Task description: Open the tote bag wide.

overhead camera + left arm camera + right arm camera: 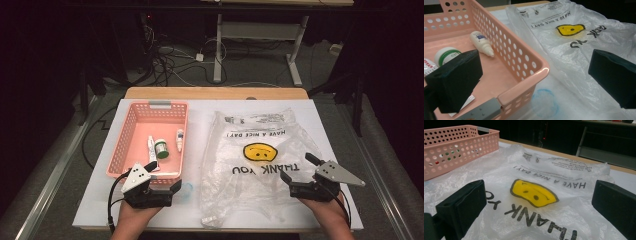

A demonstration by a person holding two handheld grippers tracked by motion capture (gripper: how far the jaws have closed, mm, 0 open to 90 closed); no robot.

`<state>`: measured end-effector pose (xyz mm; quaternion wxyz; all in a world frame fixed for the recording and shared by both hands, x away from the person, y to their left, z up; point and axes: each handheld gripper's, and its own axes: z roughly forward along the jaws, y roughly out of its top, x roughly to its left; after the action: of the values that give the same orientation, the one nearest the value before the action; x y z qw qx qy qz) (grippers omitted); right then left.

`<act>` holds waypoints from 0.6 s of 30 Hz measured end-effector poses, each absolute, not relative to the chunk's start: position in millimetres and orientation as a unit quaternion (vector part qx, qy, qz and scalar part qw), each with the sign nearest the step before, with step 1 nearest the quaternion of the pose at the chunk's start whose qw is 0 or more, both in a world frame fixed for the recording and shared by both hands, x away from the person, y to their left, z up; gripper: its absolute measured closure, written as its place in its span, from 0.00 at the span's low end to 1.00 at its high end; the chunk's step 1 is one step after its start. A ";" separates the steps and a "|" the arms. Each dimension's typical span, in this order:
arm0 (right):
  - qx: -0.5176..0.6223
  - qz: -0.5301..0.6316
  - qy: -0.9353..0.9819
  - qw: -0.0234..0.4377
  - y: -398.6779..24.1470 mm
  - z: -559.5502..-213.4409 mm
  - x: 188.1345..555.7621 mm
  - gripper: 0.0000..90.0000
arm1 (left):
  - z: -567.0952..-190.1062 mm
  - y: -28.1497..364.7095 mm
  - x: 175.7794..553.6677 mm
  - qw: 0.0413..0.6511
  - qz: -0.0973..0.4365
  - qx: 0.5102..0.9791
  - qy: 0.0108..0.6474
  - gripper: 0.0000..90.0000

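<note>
A pink perforated basket [125, 145] stands on the left of the white table cover. It holds a white tube [151, 147], a green-lidded jar [161, 148] and a small white dropper bottle [179, 140]. A clear plastic bag [260, 160] with a yellow smiley and "THANK YOU" lies flat to its right. My left gripper [163, 176] is open over the basket's near right corner [541, 71], one jaw inside above the jar [446, 55] and the other outside over the bag [574, 45]. My right gripper [299, 168] is open just above the bag's near right part [536, 170], and nothing is held.
A faint blue ring [186, 190] marks the table cover between basket and bag. The table's wooden far edge [215, 92] lies behind both. Cables and desk legs [218, 50] sit on the floor beyond. A grey clip [481, 111] sits on the basket's near rim.
</note>
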<state>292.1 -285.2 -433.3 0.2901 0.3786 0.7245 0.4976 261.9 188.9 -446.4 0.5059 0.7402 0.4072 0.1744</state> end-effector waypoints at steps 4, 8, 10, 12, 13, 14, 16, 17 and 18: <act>0.376 0.498 0.726 0.289 -283.5 -433.2 293.0 0.00 | -445.6 189.8 261.4 0.507 0.176 0.739 0.407 0.00; 0.377 0.497 0.726 0.289 -283.7 -432.8 292.7 0.00 | -445.6 190.7 261.8 0.505 0.177 0.739 0.410 0.00; 0.381 0.496 0.724 0.291 -286.4 -431.3 293.0 0.00 | -446.1 190.4 262.6 0.506 0.174 0.739 0.409 0.00; 0.384 0.493 0.724 0.292 -289.8 -429.9 293.9 0.00 | -446.1 190.5 262.6 0.506 0.174 0.739 0.409 0.00; 0.389 0.493 0.722 0.292 -291.7 -429.0 294.2 0.01 | -446.0 190.6 262.4 0.506 0.174 0.739 0.409 0.00; 0.390 0.492 0.721 0.293 -294.2 -428.0 294.8 0.01 | -445.8 190.9 262.3 0.506 0.174 0.740 0.408 0.00; 0.392 0.489 0.721 0.295 -297.0 -426.9 295.2 0.01 | -445.7 191.2 262.2 0.505 0.174 0.740 0.408 0.00; 0.394 0.486 0.721 0.298 -300.5 -425.5 296.0 0.01 | -445.8 191.4 262.3 0.505 0.174 0.741 0.408 0.00; 0.402 0.485 0.717 0.299 -303.5 -424.4 295.9 0.01 | -445.9 191.6 262.4 0.504 0.174 0.741 0.408 0.00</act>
<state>295.9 -303.5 -424.4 0.2990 0.4019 0.7166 0.4854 262.4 191.6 -445.9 0.5039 0.7410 0.4083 0.1740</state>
